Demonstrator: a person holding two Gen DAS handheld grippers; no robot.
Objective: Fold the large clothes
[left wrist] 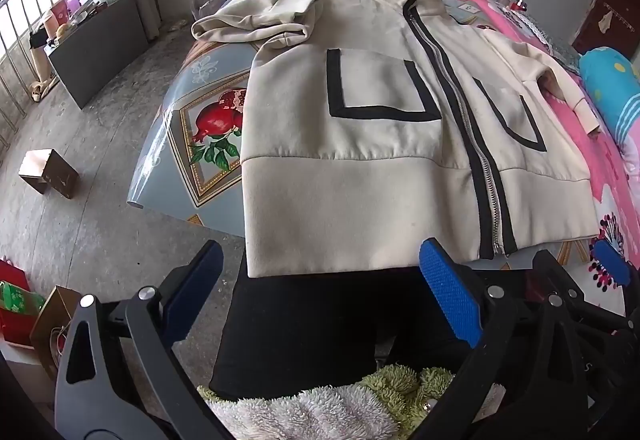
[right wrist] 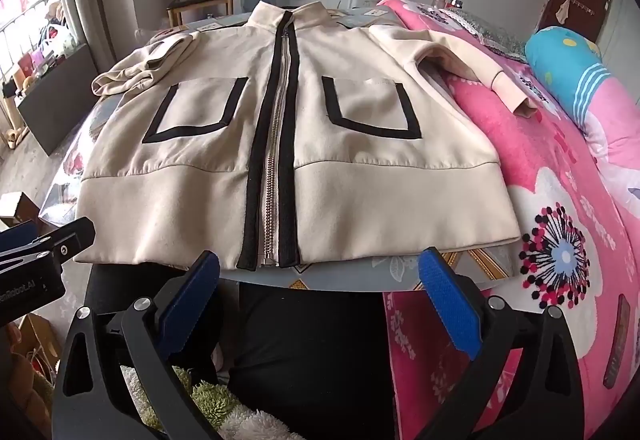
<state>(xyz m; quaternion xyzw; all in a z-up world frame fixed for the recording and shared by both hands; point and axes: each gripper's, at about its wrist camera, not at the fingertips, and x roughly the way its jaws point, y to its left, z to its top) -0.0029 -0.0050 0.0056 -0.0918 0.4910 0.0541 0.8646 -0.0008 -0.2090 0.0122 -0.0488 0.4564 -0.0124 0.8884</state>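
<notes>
**A:** Where does the jacket [right wrist: 288, 143] lie from you?

**B:** Straight ahead and below both tools. It is spread front-up on the worktop [left wrist: 180, 143], zipped, with the collar at the far end and the hem at the near edge, just beyond your fingertips. Its long axis, along the zipper [right wrist: 276, 143], runs away from you.

**A:** Which tool is nearer to what?

**B:** Your left tool [left wrist: 320, 300] hangs off the hem's left corner, which overhangs the worktop edge. Your right tool [right wrist: 320, 300] sits close to the zipper's bottom end and the right half of the hem. Both are released, spread wide, with nothing between the pads; neither touches the cloth. I judge the fold has not begun, so each hem corner falls to the tool on its own side.

**A:** And the sleeves?

**B:** The left sleeve [left wrist: 256, 19] lies bunched and doubled on the far left of the worktop, well apart from you. The right sleeve [right wrist: 480, 75] trails off onto the pink blanket [right wrist: 560, 199] on the bed beside the worktop, cuff outward.

**A:** What can't you make out?

**B:** The jacket's back and whatever lies beneath it are hidden. In the left wrist view the right hem corner is crowded against the other tool. Dark clothing and fluffy fabric fill the bottom of both views, so the near worktop edge is partly covered.
</notes>
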